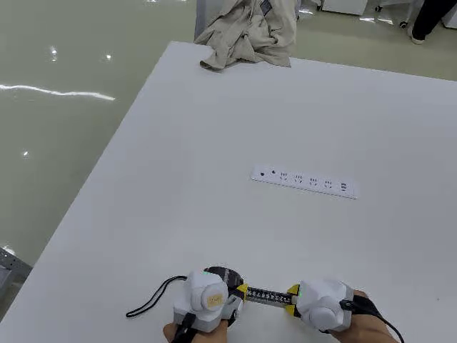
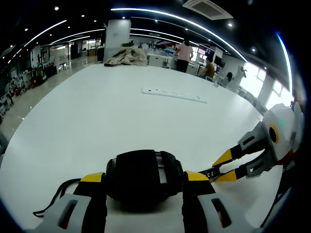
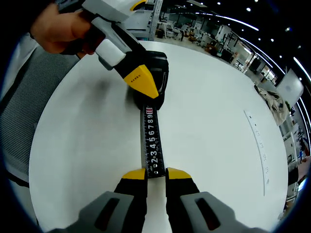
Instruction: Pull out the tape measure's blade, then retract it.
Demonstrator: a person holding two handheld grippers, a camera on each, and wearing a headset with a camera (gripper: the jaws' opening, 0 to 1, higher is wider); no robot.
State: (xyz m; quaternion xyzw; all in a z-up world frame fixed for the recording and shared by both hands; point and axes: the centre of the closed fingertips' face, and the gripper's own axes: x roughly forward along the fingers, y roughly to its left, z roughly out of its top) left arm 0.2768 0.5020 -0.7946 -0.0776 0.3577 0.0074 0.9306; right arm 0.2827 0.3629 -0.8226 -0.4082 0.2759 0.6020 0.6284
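While your left gripper is clamping the black tape measure case between its 2 yellow-tipped jaws, your right gripper is pinching the free end of the blade, its 2 jaws drawn narrow with the blade's tip caught between them. You are holding both tools close to your body, at the near edge of the white table, with the case on your left and the blade running straight from its mouth across to the right gripper. A short length of blade is showing between the 2 grippers. In the right gripper view, pale numerals from 2 up to 9 are reading along its dark face, with the case just beyond them. The case is sitting low on the tabletop, and a thin black cord is trailing from it in a loop to the left. Farther out on the table a white power strip is lying flat, well apart from the grippers, and a crumpled beige garment is lying at the far edge.
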